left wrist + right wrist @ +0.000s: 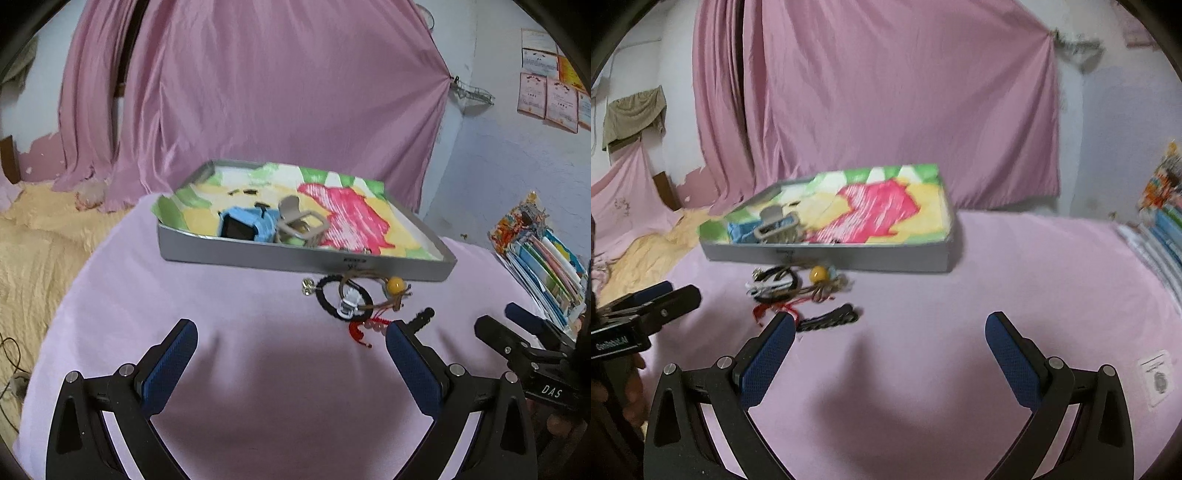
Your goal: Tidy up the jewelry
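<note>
A heap of jewelry [351, 301] lies on the pink cloth just in front of a grey tray [306, 260]. It holds a black bead bracelet [325, 301], a yellow bead on cord [394, 285], a red cord bracelet [364, 328] and a black hair clip [423, 317]. Inside the paper-lined tray sit a blue claw clip [243, 225] and a beige claw clip [299, 221]. My left gripper [291, 332] is open and empty, and its right finger is near the red cord. My right gripper [892, 325] is also open and empty, to the right of the heap [790, 286] and of the black clip [829, 317].
A stack of colourful books [543, 266] stands at the right edge of the cloth. A yellow bedcover [37, 240] lies to the left and a pink curtain [258, 92] hangs behind the tray. A white label [1156, 376] lies on the cloth at the right.
</note>
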Tool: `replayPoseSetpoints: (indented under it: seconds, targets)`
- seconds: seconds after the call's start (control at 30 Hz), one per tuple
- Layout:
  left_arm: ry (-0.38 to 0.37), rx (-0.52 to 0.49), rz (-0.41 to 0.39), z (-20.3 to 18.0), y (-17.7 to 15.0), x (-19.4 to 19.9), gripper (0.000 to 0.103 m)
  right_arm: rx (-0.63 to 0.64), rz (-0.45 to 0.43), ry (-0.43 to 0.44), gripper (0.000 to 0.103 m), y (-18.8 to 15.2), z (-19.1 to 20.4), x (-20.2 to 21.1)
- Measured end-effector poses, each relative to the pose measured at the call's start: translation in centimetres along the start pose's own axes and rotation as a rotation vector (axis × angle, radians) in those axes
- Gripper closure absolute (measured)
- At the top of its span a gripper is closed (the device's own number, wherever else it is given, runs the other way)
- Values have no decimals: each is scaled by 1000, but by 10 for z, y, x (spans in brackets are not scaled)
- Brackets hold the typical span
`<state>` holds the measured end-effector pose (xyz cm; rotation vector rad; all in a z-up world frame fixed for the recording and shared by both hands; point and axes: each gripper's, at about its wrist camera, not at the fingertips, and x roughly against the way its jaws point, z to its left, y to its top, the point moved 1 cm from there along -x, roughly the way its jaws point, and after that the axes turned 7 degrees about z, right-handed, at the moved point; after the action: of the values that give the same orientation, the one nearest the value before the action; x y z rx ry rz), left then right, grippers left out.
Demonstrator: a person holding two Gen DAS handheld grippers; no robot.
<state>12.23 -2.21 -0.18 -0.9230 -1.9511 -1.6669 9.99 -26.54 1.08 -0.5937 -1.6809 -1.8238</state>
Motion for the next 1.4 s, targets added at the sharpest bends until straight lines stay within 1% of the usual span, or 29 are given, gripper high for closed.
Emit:
replayPoseSetpoints:
  seconds: [0.07, 0.17, 0.23, 0.3, 0.37, 0.4, 0.43, 0.47, 0.5, 0.57, 0.63, 0.67, 0.7, 0.73, 0.83, 0.9, 0.97, 1.07, 1.3, 1.33, 1.37, 1.4]
  targets:
    - [-4, -9, 17, -1, 0, -4, 1, 4, 28, 6, 2, 0, 0, -5]
    - [-7, -17, 22, -3, 2, -5, 1, 12, 58, 19, 2, 2, 1, -12]
    - [-12, -23, 23, -4, 4, -7, 1, 14, 75, 38, 5, 4, 2, -16]
    - [-18, -28, 23, -5, 8, -8, 5, 22, 90, 45, 18, 6, 4, -20]
    - [-29, -37, 30, -8, 11, -11, 13, 33, 107, 45, 27, 8, 6, -25]
    - [-35, -41, 35, -9, 12, -12, 14, 37, 115, 48, 31, 9, 7, -27]
    - [-42, -46, 39, -11, 13, -14, 19, 39, 119, 52, 34, 10, 8, -28]
    - [-49, -51, 43, -12, 15, -16, 25, 40, 124, 57, 38, 12, 8, -30]
    - [-57, -56, 49, -13, 16, -17, 27, 41, 131, 66, 42, 13, 10, -32]
    - [-76, -64, 61, -16, 18, -21, 37, 43, 143, 82, 48, 15, 12, -36]
    - [-91, -74, 74, -19, 20, -25, 41, 46, 151, 95, 56, 16, 13, -39]
    - [-100, -76, 81, -20, 21, -27, 46, 47, 159, 102, 61, 17, 14, -41]
    - [-112, -77, 90, -20, 22, -29, 49, 44, 169, 121, 63, 17, 15, -43]
    - [-125, -76, 102, -21, 23, -32, 54, 41, 174, 132, 63, 18, 15, -44]
    - [-140, -68, 120, -22, 25, -38, 57, 39, 189, 151, 64, 19, 17, -47]
    - [-155, -60, 138, -22, 26, -42, 62, 40, 201, 161, 68, 19, 19, -50]
    - [-160, -52, 152, -23, 26, -45, 65, 41, 212, 171, 69, 20, 20, -52]
    - [-168, -46, 168, -23, 26, -48, 68, 47, 225, 183, 72, 20, 23, -55]
    - [-178, -49, 179, -26, 28, -51, 75, 34, 240, 205, 72, 22, 25, -60]
    - [-178, -50, 181, -27, 28, -51, 78, 33, 242, 205, 73, 23, 25, -60]
    - [-176, -52, 183, -27, 29, -52, 80, 33, 243, 205, 78, 23, 26, -61]
    - [-175, -53, 184, -28, 29, -52, 81, 33, 244, 204, 80, 23, 26, -61]
